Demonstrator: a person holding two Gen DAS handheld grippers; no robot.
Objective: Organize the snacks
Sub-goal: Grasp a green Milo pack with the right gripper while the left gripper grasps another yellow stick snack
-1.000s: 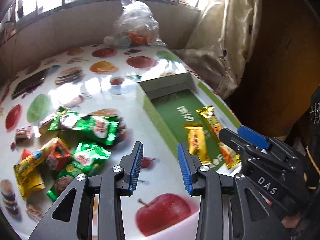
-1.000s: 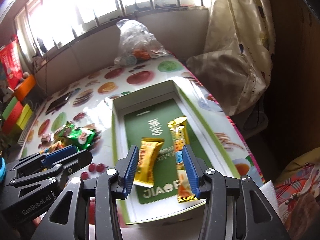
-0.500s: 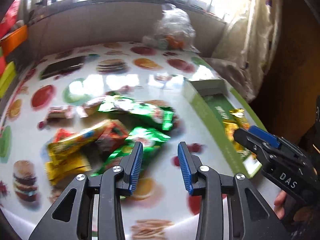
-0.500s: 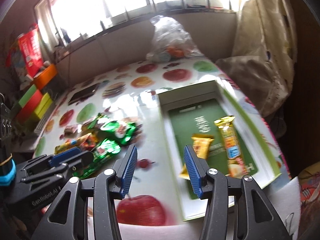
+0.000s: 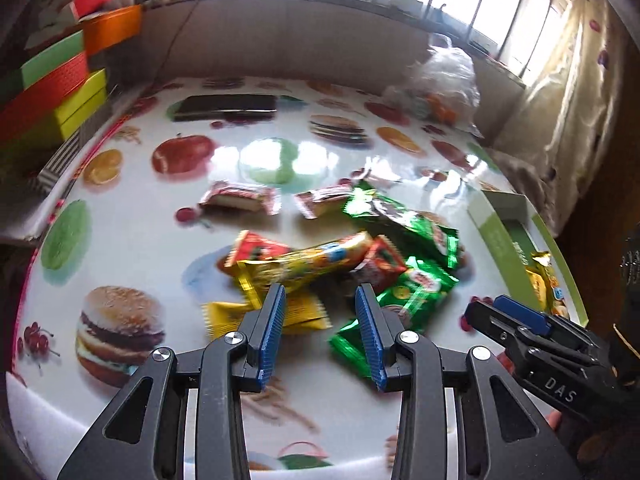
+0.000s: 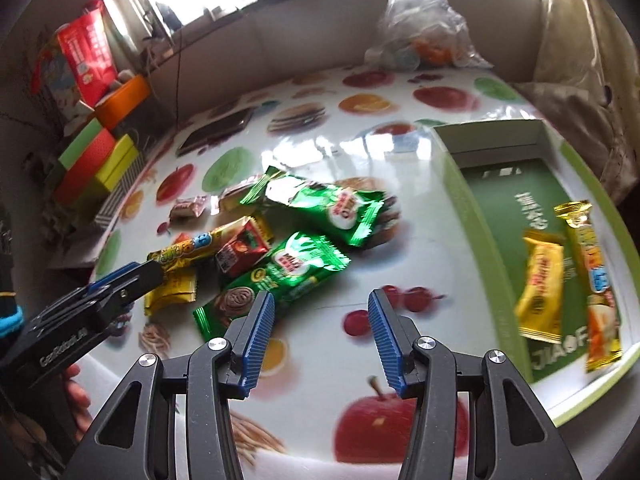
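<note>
Hovering over snack pile (image 6: 256,256) mid-desk (image 5: 132,216): left tongs (image 5: 320,332) spread, nothing between, above yellow wrappers. Right tongs (image 6: 320,340) just widened, nothing between, beside green packet (image 6: 276,280). Green box (image 6: 472,216) at desk's right already holds two bars (gold ones). Advice: pick topmost packet, pinch across narrow width, lift straight so neighbours stay put.

A heap of crinkled green, yellow and red foil snack packets (image 6: 288,240) blocks the middle of the glossy fruit-printed table (image 6: 400,160). Bare table between the heap and the shallow green-and-white cardboard box (image 6: 472,216) on the right edge leaves passage. A crumpled clear plastic bag (image 6: 420,28) fills the far right corner.
</note>
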